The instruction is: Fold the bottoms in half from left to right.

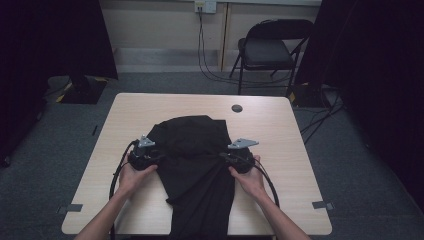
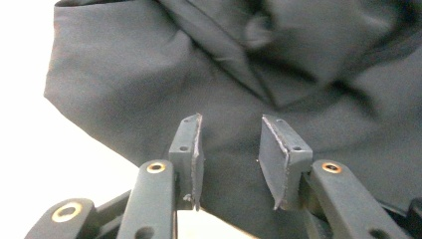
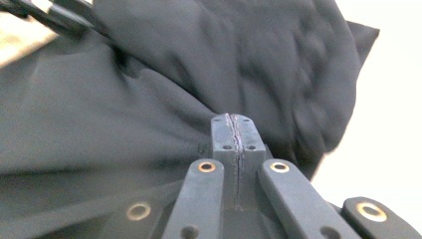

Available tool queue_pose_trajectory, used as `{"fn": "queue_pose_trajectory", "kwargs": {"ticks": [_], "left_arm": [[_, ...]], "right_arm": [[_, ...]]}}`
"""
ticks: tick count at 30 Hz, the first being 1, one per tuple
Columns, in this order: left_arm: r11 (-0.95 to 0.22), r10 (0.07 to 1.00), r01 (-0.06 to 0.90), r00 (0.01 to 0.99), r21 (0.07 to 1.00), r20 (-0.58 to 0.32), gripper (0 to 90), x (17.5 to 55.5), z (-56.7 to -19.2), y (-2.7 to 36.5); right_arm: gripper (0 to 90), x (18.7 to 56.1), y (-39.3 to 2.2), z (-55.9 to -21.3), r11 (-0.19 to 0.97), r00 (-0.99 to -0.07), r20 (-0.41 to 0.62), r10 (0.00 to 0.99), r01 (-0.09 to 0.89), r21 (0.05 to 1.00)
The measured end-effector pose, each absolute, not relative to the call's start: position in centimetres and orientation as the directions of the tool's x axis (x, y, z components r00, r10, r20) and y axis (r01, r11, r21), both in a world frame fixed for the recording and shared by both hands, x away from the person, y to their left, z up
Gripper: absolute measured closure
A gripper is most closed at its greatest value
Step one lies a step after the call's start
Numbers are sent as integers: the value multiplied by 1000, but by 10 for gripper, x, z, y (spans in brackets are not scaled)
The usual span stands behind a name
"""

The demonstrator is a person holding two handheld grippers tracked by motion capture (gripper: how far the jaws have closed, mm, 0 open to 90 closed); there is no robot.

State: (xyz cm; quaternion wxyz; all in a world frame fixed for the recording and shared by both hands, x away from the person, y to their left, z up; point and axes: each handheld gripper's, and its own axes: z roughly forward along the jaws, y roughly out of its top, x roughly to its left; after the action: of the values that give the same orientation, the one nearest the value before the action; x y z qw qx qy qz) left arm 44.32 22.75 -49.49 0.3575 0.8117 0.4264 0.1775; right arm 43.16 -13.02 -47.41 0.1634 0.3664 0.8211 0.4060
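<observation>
Black garment (image 1: 192, 160): soft dark fabric, crumpled and bunched, heavily creased. Lies on the wooden table (image 1: 280, 130), at its middle, upper part mounded toward the table's far side, lower part narrowing and trailing over the table's near edge.

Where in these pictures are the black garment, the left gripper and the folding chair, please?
black garment (image 1: 192, 145): high view, middle of the cloth.
left gripper (image 2: 229, 149): left gripper view, midway between its open fingertips.
folding chair (image 1: 265, 52): high view, seat.
</observation>
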Motion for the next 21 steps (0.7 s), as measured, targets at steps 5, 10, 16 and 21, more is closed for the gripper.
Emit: {"fn": "queue_pose_trajectory", "kwargs": {"ticks": [5,10,16,21], "left_arm": [[-380,819,560,574,736,-14,615,444,-496,226],[-390,811,568,584,725,-21,573,446,-494,225],[-336,806,547,588,767,-66,559,448,-480,221],[-265,774,516,618,815,-140,542,461,-464,206]], "right_arm": [[897,435,-147,-482,467,-665,-23,747,499,730],[684,430,-145,-490,490,-700,2,714,502,713],[483,439,-151,-467,382,-662,33,749,473,794],[388,470,-136,-453,354,-661,45,749,457,816]]}}
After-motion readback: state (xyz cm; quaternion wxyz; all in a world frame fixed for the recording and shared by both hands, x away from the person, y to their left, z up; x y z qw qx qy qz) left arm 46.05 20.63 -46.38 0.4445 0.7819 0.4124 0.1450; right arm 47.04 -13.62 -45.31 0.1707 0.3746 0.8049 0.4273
